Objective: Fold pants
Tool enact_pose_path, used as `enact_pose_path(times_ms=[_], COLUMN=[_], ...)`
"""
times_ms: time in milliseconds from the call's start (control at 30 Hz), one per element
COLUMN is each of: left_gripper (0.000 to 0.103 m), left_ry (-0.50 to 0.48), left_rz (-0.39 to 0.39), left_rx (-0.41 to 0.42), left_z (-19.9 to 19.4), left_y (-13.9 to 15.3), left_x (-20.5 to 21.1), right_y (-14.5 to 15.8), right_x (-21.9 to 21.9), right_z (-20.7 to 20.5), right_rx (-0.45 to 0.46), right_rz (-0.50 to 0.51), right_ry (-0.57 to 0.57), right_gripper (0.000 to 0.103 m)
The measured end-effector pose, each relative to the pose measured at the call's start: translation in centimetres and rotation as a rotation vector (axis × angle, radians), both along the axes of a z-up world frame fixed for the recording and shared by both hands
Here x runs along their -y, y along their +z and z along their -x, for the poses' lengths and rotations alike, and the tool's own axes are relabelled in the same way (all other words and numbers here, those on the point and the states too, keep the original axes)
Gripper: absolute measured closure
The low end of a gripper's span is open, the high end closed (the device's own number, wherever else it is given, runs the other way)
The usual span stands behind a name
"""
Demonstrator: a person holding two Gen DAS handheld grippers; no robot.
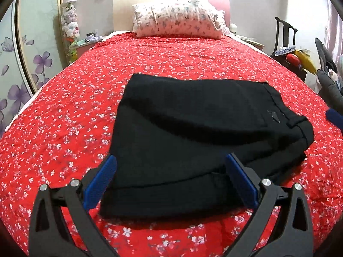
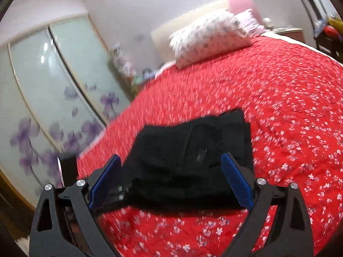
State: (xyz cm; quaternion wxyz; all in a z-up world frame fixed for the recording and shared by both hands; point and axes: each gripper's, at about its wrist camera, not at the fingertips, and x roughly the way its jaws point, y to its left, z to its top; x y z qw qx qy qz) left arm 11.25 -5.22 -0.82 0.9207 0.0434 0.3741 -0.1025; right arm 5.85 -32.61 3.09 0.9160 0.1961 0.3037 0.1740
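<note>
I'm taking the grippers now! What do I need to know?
Left gripper: open, holding nothing, just in front of the pants' near edge.
Right gripper: open too, empty, by the same bundle; its view is blurry.
Black pants: already folded into a compact stack on the red flowered bedspread, waistband on the right side.
Pillow sits at the far end, out of the way.
Left: probably just a tidy of the edges, or one more fold if you want it smaller.

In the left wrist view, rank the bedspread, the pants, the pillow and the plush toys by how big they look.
1. Bedspread, fills most of the view.
2. Pants, though nearness to the camera inflates them.
3. Pillow, far back, so its rank against the pants is unsure.
4. Plush toys, smallest.
</note>
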Motion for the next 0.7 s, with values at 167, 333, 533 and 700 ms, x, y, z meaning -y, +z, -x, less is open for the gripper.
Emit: enact_pose_path(times_ms=[167,333,533,700], left_gripper=[0.002,0.002,0.002,0.002], left_ry=[-0.003,-0.008,-0.01,0.019], left_rz=[0.06,0.057,0.063,0.03], left_rx=[-0.08,-0.066,-0.051,0.023], left_z=[-1.2,-1.0,-0.5,2.4], left_y=[-1.6,-1.9,-1.6,-0.1], left_x=[-0.4,-0.4,-0.6,-0.9], right_y=[-4.7,-4.8,-4.1,-3.4], right_x=[1.4,1.6,-1.2,-1.0], right_z=[-2.3,-2.1,-1.6,-1.3], right_rx=[-0.204,-0.199,-0.167,-0.178], right_rz=[-0.1,-0.12,0.117,0.1], right_ry=[-0.016,0.007,0.048,0.016], right_gripper=[0.006,0.003,0.001,0.001])
